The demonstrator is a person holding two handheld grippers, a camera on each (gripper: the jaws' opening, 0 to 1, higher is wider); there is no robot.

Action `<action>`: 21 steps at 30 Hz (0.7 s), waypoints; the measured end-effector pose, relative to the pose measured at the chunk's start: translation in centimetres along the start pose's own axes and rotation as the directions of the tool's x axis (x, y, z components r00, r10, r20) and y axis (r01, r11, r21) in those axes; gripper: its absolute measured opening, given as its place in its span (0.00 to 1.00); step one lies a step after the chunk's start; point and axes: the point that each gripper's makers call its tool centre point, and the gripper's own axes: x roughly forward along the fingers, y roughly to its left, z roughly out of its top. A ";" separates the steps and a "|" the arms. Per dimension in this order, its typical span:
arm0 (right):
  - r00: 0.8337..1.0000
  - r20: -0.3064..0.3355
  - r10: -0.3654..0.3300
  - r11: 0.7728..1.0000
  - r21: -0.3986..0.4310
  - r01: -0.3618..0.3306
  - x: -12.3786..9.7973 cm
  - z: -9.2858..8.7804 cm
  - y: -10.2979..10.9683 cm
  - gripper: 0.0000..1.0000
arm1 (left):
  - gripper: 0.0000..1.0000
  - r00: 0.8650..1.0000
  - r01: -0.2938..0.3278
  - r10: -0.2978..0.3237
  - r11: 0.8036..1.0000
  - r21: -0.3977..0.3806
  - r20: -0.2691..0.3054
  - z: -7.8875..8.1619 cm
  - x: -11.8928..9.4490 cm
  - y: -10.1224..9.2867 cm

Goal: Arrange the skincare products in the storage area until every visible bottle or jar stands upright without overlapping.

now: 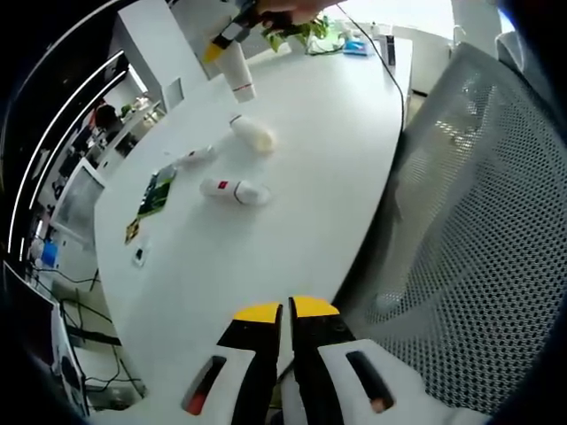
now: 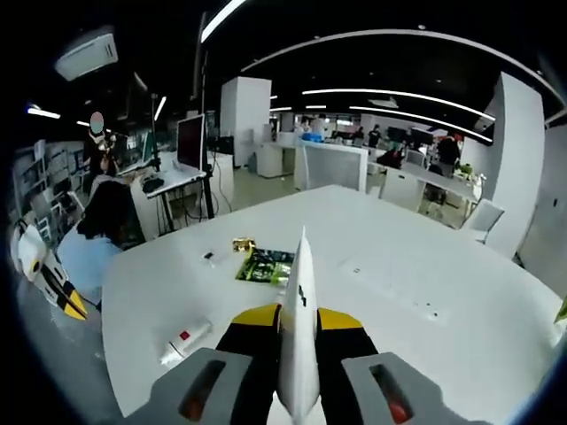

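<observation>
Holding: my right gripper [image 2: 299, 329] has its fingers clamped on a white tube [image 2: 299, 336], raised over the surface [image 2: 425, 266]
Left gripper [image 1: 285, 310]: my fingers are together, grasping nothing
Lying flat: a white bottle [image 1: 234, 190] and a cream jar [image 1: 253, 134] on the surface, near a green board [image 1: 157, 192]

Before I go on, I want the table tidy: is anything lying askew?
Yes. Three white containers lie on their sides on the white table: a red-labelled bottle, a rounder bottle and a small tube. The right gripper holds a white tube.
</observation>
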 end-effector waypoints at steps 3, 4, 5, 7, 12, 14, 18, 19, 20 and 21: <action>1.000 0.002 0.000 1.000 0.004 0.000 0.2 0.1 -0.4 0.07 | 0.02 1.000 0.001 -0.001 1.000 0.000 0.000 0.0 0.0 0.0; 1.000 0.000 -0.001 1.000 0.003 0.001 0.3 0.1 -0.6 0.07 | 0.02 1.000 0.002 -0.002 1.000 0.000 -0.001 0.0 0.0 0.0; 1.000 -0.001 -0.001 1.000 0.002 0.001 0.4 0.2 -0.7 0.07 | 0.02 1.000 0.003 -0.003 1.000 0.001 -0.002 0.0 0.0 0.0; 1.000 -0.002 0.001 1.000 -0.001 -0.001 0.5 0.3 -0.8 0.07 | 0.02 1.000 0.003 -0.003 1.000 0.001 -0.002 0.0 0.0 0.0; 1.000 0.000 0.005 1.000 -0.010 -0.005 0.9 0.8 -1.3 0.07 | 0.02 1.000 0.005 -0.005 1.000 0.000 -0.005 -0.1 0.0 0.0; 1.000 0.000 0.008 1.000 -0.019 -0.008 1.1 1.0 -1.3 0.07 | 0.02 1.000 0.004 -0.004 1.000 0.000 -0.005 -0.1 0.0 0.0; 1.000 -0.003 0.015 0.999 -0.032 -0.015 1.5 1.3 -1.2 0.07 | 0.02 1.000 0.002 -0.002 1.000 -0.001 -0.007 -0.1 0.0 0.0; 1.000 -0.004 0.016 0.999 -0.036 -0.017 1.6 1.3 -1.3 0.07 | 0.02 1.000 0.002 -0.002 1.000 -0.003 -0.007 -0.1 0.0 0.0; 1.000 -0.006 0.019 0.999 -0.039 -0.019 1.8 1.3 -1.3 0.07 | 0.02 1.000 0.002 -0.002 1.000 -0.003 -0.007 -0.1 0.0 0.0; 1.000 -0.007 0.020 0.999 -0.041 -0.020 1.9 1.4 -1.3 0.07 | 0.02 1.000 0.001 -0.001 1.000 -0.003 -0.008 -0.1 0.0 0.0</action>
